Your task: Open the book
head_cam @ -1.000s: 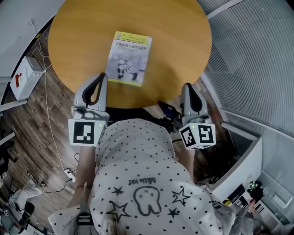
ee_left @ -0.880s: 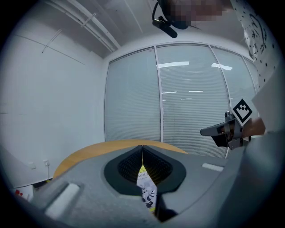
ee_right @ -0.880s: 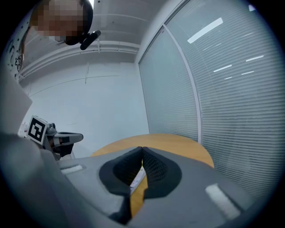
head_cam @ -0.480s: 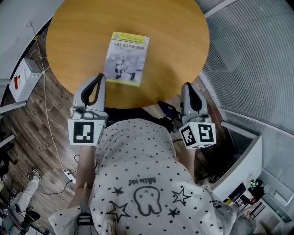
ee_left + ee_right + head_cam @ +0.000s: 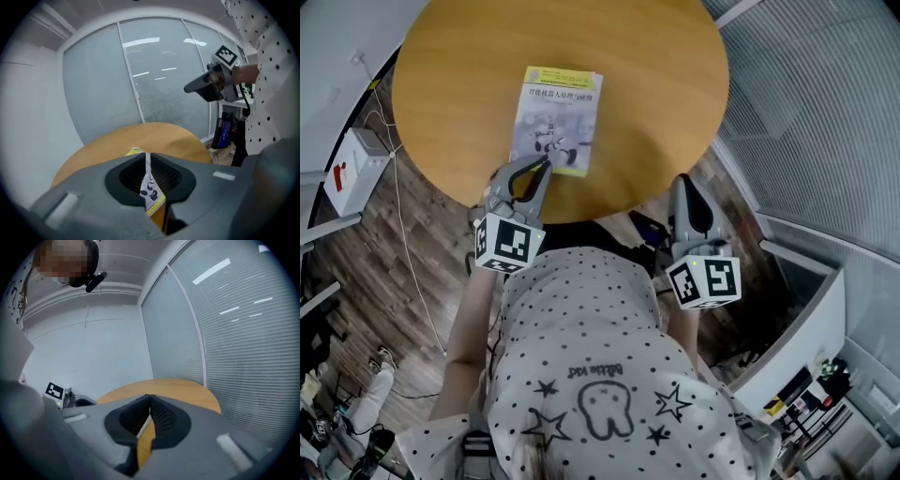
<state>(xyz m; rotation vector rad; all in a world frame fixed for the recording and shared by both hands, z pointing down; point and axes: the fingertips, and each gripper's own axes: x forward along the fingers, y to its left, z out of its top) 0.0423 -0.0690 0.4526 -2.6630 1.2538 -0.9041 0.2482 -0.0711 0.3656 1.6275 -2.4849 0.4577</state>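
Both pairs of jaws are pressed together on nothing, but only the left gripper has moved. From the near-left rim of the table it has dropped and swung in, so its tips now sit at the near edge of the book, touching or not I cannot tell. The book lies closed, cover up, left of the table's middle, while the right gripper keeps to the near-right rim; likely the left is lining up to lift the cover, and opening has not begun.
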